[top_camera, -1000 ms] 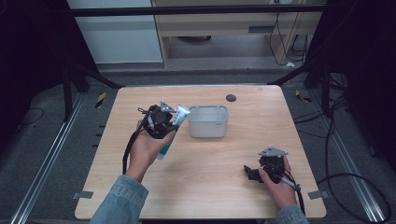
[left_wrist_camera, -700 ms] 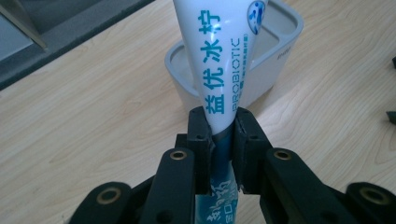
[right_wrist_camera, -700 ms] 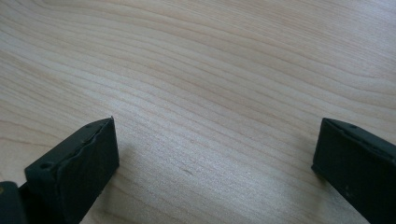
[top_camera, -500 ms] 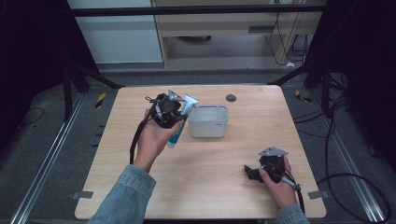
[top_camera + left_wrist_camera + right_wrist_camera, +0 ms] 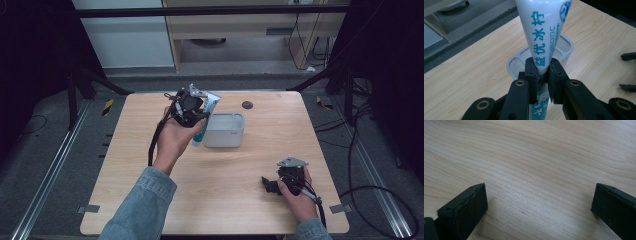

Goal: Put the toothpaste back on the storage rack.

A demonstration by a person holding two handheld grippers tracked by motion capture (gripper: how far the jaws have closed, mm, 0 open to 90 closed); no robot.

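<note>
White plastic with blue lettering is what my left gripper (image 5: 192,107) has its jaws clamped on: a tube (image 5: 547,32) of what looks like toothpaste, pinched near its lower part, the broad flat end rising well beyond the jaw tips and the narrow end hanging below them. Just beyond and beneath the jaws sits the grey bin (image 5: 567,45), open side up on the table (image 5: 150,150), so the tube is held in the air beside the bin's near wall, not in it. My worry is the grip itself: the pads bite a soft, tapering body, and I judge the tube could slide or swing between them if I tilt the hand sharply. Its lower end could also catch the bin's rim and push that light bin across the table, or the tube could fall outside if I let go too soon. My right gripper (image 5: 272,184) rests low over bare wood near the table's front edge, its jaws wide apart with nothing between them, well clear of both tube and bin.
</note>
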